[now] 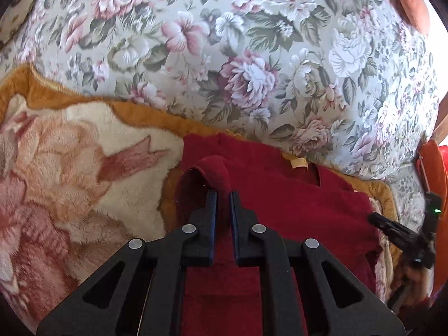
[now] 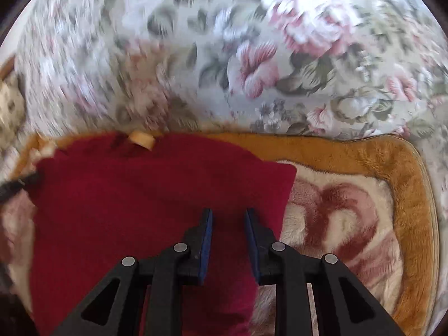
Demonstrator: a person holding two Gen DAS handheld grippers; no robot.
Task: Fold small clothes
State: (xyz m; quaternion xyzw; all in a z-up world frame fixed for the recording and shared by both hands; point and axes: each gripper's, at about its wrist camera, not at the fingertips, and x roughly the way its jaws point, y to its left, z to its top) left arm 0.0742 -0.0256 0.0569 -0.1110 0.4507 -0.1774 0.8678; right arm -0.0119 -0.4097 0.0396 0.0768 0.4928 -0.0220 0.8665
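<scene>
Left gripper (image 1: 223,196) nipped tight on a raised fold of the red garment (image 1: 294,196). Right gripper (image 2: 228,214) part-open, jaws astride the garment's edge; grip unclear. Garment spread on plush blanket (image 1: 84,154) with mustard border, cream tag (image 2: 142,139) at its far edge. Floral bedspread (image 1: 252,56) beyond.

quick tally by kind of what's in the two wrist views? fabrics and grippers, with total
Red garment: 1
Plush blanket, cream with tan border: 1
Floral cover: 1
Grippers: 2, left gripper shut on a fold of the garment, right gripper over the garment, grip unclear
Total: 5
</scene>
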